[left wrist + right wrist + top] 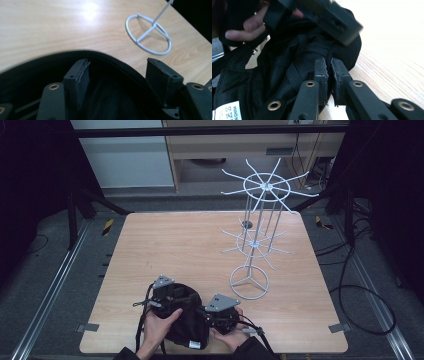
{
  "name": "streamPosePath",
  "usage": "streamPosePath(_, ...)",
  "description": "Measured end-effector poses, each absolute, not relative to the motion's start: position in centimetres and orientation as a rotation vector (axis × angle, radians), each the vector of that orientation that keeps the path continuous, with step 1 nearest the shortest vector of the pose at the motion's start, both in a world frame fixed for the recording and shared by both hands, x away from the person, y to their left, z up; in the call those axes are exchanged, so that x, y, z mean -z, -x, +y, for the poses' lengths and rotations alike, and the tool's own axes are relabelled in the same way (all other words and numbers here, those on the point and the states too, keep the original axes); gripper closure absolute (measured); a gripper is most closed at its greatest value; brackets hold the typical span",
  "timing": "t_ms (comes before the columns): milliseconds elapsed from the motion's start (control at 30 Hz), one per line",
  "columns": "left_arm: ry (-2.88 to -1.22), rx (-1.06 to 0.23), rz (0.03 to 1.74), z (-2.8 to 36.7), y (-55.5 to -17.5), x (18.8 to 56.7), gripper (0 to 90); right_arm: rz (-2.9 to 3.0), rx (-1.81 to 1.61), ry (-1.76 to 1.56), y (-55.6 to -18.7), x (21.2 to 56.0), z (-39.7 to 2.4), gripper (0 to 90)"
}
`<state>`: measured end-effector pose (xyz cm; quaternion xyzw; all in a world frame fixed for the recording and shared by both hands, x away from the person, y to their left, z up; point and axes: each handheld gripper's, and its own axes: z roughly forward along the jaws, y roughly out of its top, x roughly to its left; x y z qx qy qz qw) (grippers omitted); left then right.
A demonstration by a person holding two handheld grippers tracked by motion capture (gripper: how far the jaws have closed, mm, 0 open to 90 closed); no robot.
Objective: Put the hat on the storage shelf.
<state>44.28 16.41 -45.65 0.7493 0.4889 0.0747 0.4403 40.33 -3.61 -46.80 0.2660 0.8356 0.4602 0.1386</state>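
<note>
High view checked first: found black bag point(182, 322) slumped at the near edge of the wooden table point(175, 245), between both hands and well apart from everything else. Noted a small white label point(192, 344) on its near side.

Saw left gripper point(172, 296) set over the bag's far part, gripped by left hand point(159, 326) from below. Saw right gripper point(212, 314) pressed against the bag's right side, backed by right hand point(232, 337).

Turned to left gripper view: found left gripper point(117, 75) with jaws spread wide, pads clear of any cloth, hanging over dark bag point(30, 80) fabric with the bag's curved rim running just ahead of the fingertips. Nothing gripped there.

Turned to right gripper view: found right gripper point(329, 72) with jaws all but closed, pinching a narrow fold of the bag point(274, 75) between the pads. Spotted the label point(228, 111) at lower left, fingers point(247, 27) of the left hand at upper left, and the left gripper point(332, 20) blurred across the top.

Farther out, noted white wire rack point(257, 235) standing upright on the table's right half, spoked rings on a central pole. Caught its ring base point(148, 33) ahead of the open jaws, apart from the bag.
</note>
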Motion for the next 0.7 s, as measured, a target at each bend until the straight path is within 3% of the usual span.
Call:
streamPosePath(233,-1.883,-0.165,1.208,15.9,-44.1,45.7,53.5,2.437,-1.322,-0.773,-40.3,47.1,-3.3,81.9)
streamPosePath(267,-1.884,-0.161,1.201,15.8,-44.1,45.7,60.9,2.447,-1.331,-0.780,-40.3,47.1,-3.3,77.5)
streamPosePath(400,-1.865,-0.141,1.195,16.0,-44.0,45.6,71.7,2.478,-1.391,-0.782,-40.2,46.7,-3.4,67.7)
streamPosePath(500,-1.839,-0.143,1.187,16.4,-43.8,45.1,75.2,2.478,-1.433,-0.775,-40.0,46.3,-3.7,63.1)
streamPosePath(533,-1.820,-0.146,1.177,16.7,-43.7,44.7,77.2,2.467,-1.486,-0.768,-39.8,45.7,-4.3,57.1)
streamPosePath(700,-1.790,-0.167,1.151,17.5,-43.4,43.6,79.0,2.411,-1.520,-0.744,-39.2,44.8,-5.6,51.9)
